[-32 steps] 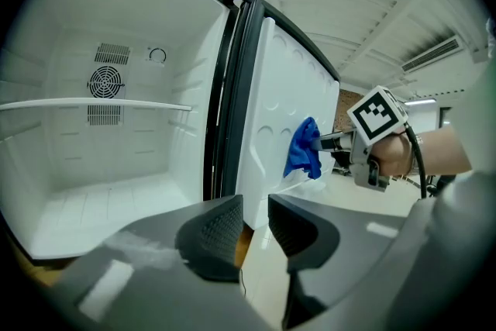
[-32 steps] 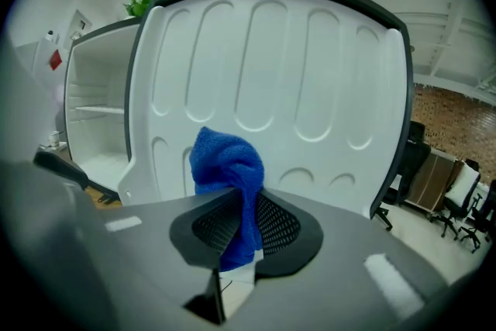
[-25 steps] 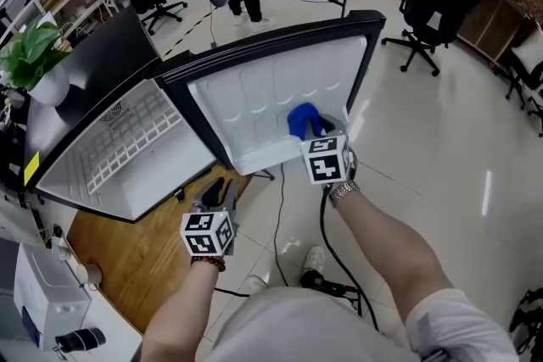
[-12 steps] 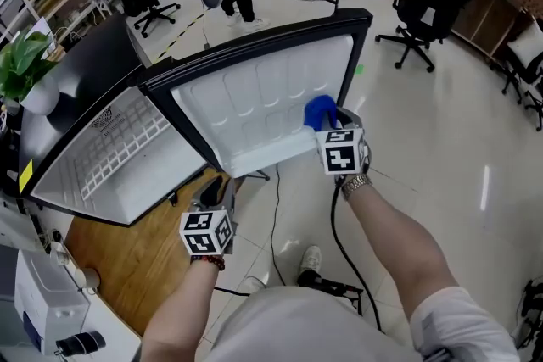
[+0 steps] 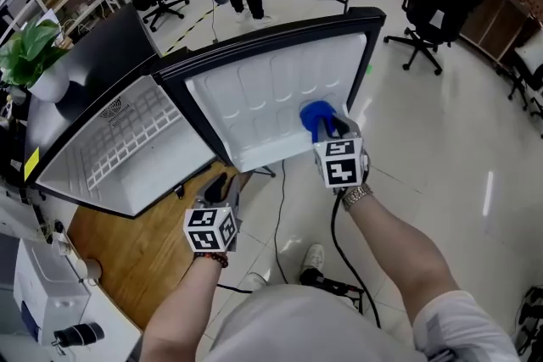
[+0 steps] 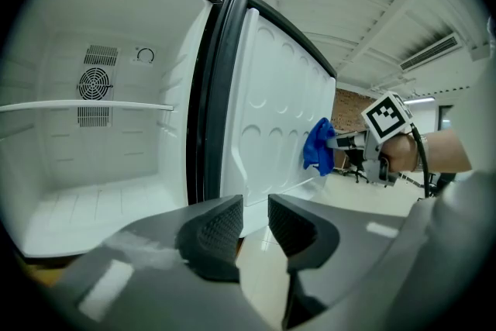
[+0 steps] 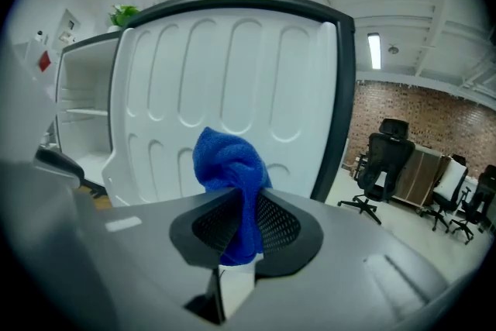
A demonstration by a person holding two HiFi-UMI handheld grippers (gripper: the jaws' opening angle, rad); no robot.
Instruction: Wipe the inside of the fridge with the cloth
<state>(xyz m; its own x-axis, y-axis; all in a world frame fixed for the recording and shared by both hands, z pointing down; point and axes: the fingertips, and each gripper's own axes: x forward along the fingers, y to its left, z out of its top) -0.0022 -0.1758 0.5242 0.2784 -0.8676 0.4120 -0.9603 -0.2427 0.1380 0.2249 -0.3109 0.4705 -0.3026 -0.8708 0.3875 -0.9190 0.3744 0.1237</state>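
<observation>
Cloth [image 7: 229, 167] pinched in right gripper [image 7: 242, 222], dragged slightly toward outer edge of fridge door liner [image 5: 263, 93], wiping under way, fridge compartment [image 6: 93, 167] probably still pending; left gripper [image 6: 254, 227] parted, empty, idle.

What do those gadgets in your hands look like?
The left claw and right claw each have dark grey jaws with cross-hatched pads and a white cube of black square markers. A black cable trails from the right one. Metal watch on the right wrist, beaded bracelet on the left.

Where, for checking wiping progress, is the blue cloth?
Head view, right of centre: blue cloth clamped in the right gripper, at the open fridge door's inner panel.
</observation>
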